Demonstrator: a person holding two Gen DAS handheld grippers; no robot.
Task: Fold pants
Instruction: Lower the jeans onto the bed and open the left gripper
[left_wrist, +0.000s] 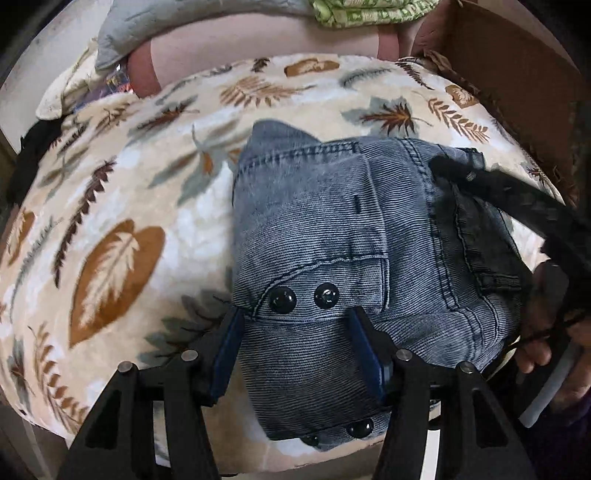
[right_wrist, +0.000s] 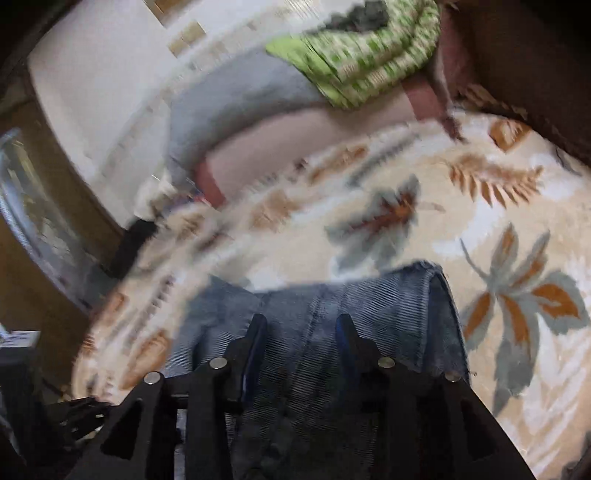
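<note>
Blue denim pants (left_wrist: 332, 236) lie folded into a compact bundle on a leaf-patterned blanket (left_wrist: 110, 221). Black snap buttons show near the bundle's front. My left gripper (left_wrist: 295, 325) is open, its jaws wide apart just above the near end of the bundle. The right gripper's black fingers (left_wrist: 517, 195) reach over the bundle's right side in the left wrist view. In the blurred right wrist view the right gripper (right_wrist: 301, 328) is open over the pants (right_wrist: 369, 295), with nothing between its fingers.
A grey cloth (left_wrist: 155, 26) and a green patterned cloth (left_wrist: 369, 14) lie on a pink pillow (left_wrist: 258, 40) at the back. A brown cardboard box (left_wrist: 517, 62) stands at the back right. The bed's front edge is close below my grippers.
</note>
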